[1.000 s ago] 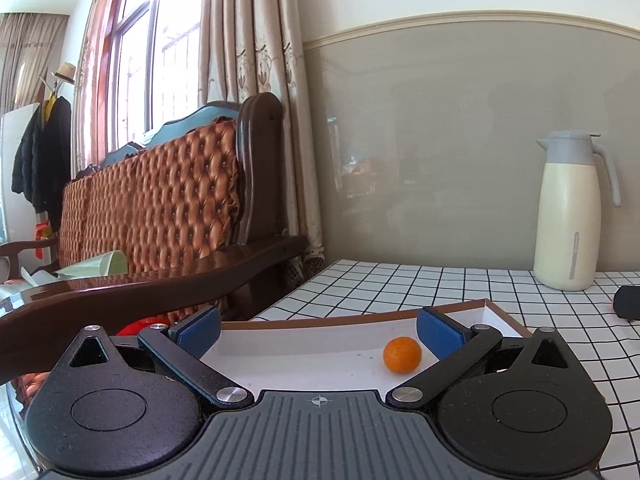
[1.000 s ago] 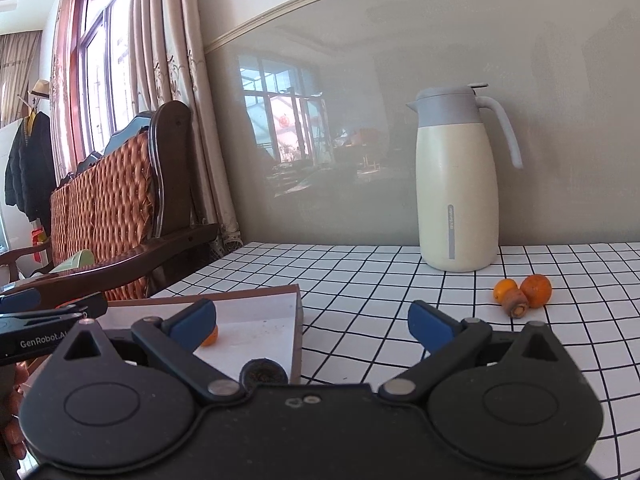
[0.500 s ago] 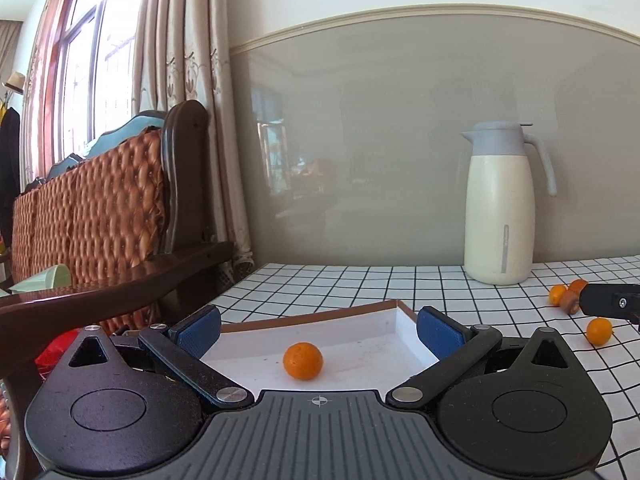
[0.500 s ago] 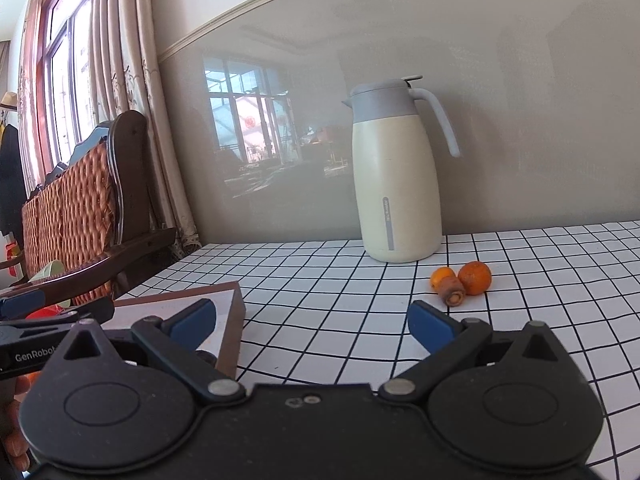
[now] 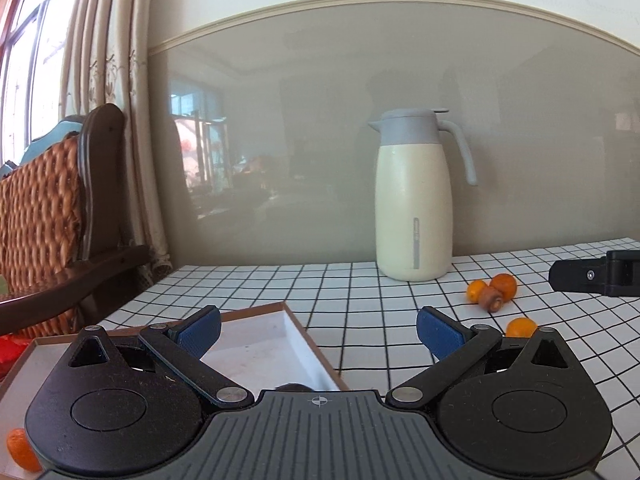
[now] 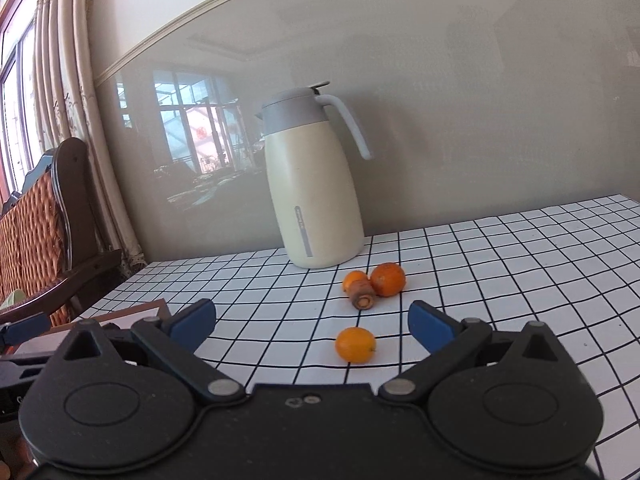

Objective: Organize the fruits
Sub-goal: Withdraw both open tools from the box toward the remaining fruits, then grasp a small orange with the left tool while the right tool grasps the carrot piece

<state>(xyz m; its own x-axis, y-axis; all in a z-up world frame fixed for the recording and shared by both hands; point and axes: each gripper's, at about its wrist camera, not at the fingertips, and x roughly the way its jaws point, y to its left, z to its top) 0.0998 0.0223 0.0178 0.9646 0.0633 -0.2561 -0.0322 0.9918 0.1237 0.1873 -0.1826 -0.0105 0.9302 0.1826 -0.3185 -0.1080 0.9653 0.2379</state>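
Observation:
A small orange fruit [image 6: 355, 344] lies on the checked tablecloth just ahead of my open, empty right gripper [image 6: 312, 324]. Further back two orange fruits [image 6: 387, 279] and a brown stub-ended piece [image 6: 362, 295] sit together near the jug. In the left wrist view the same cluster [image 5: 493, 289] and the lone fruit [image 5: 520, 326] lie to the right. My left gripper [image 5: 318, 330] is open and empty over the right edge of a white tray with a wooden rim [image 5: 296, 326]. One orange fruit [image 5: 22, 449] shows at the lower left, in the tray.
A cream thermos jug [image 6: 316, 196] stands at the wall behind the fruits. A wooden sofa [image 5: 60, 216] stands left of the table. My right gripper's finger [image 5: 592, 274] shows at the right edge of the left wrist view.
Both grippers have swung to the right. The tray and its fruit have slid to the left of the left view, and the loose fruits have come close in the right view.

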